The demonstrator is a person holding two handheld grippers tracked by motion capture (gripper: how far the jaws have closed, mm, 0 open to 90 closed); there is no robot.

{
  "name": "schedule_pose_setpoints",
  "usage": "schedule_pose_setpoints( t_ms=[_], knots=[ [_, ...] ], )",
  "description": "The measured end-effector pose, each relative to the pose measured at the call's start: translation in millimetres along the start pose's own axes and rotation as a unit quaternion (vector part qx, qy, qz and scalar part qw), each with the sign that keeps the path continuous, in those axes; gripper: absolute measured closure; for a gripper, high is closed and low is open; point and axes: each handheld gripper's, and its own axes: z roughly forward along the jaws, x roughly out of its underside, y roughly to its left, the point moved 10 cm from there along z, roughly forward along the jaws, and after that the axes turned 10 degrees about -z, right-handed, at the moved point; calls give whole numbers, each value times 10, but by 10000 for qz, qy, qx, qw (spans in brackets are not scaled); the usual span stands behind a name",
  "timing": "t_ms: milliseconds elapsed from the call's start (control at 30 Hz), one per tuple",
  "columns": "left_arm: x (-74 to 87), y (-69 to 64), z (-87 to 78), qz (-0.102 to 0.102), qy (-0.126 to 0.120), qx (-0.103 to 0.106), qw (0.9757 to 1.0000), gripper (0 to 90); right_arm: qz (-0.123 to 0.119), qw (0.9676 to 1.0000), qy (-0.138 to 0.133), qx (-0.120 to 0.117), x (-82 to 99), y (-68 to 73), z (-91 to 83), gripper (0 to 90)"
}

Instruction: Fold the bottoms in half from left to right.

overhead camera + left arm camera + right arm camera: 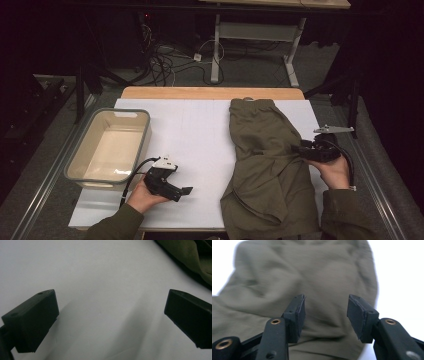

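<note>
High view: white table cover [195,135], grey bin [109,148], cables on floor [165,62].

Garment [265,155]: olive cloth, matt, soft woven look, creased.
Tabletop [195,135]: white matt sheet, smooth, paper-like; wood edge at far side.
Bin [87,167]: plastic, grey rim, cream inside, slight sheen.
Left gripper [110,315] and right gripper [325,312]: black matt plastic jaws, rough-edged pads, brass-coloured rivets on right.
</note>
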Motion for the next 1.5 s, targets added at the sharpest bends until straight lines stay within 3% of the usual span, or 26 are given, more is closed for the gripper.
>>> schedule_pose_setpoints(
  t_ms=[33, 67, 300, 400, 500, 533, 567, 700, 1000, 1200, 1267, 1500],
  knots=[
    [2, 1, 0, 12, 12, -1, 10000, 0, -84, 9998, -26, -149, -50, 101, -17, 491],
    [3, 0, 1, 14, 16, 1, 10000, 0, -84, 9998, -26, -149, -50, 101, -17, 491],
    [3, -2, 4, 5, 12, 9, 10000, 0, -512, 9970, -158, -564, -256, 517, -85, 493],
    [4, -1, 8, 2, 18, 11, 10000, 0, -608, 9958, -208, -657, -306, 620, -93, 493],
    [3, -1, 8, 2, 15, 13, 10000, 0, -728, 9934, -310, -833, -384, 787, -92, 493],
    [4, 0, 10, -1, 21, 14, 10000, 0, -808, 9916, -339, -954, -425, 908, -80, 492],
    [4, 0, 10, -1, 21, 14, 10000, 0, -808, 9916, -339, -954, -425, 908, -80, 492],
    [7, 1, 17, -1, 32, 17, 10000, 0, -1031, 9872, -304, -1175, -474, 1169, 10, 491],
    [10, 0, 20, 8, 49, 18, 10000, 0, -1150, 9853, -131, -1258, -418, 1281, 223, 542],
    [14, 0, 21, 11, 65, 14, 10000, 0, -1252, 9826, 29, -1373, -323, 1284, 281, 750],
    [15, 0, 22, 13, 71, 3, 10000, 0, -1298, 9815, 10, -1410, -319, 1276, 257, 871],
    [19, 2, 23, 15, 91, -7, 10000, 0, -1306, 9802, -118, -1486, -337, 1274, 190, 899]
  ],
)
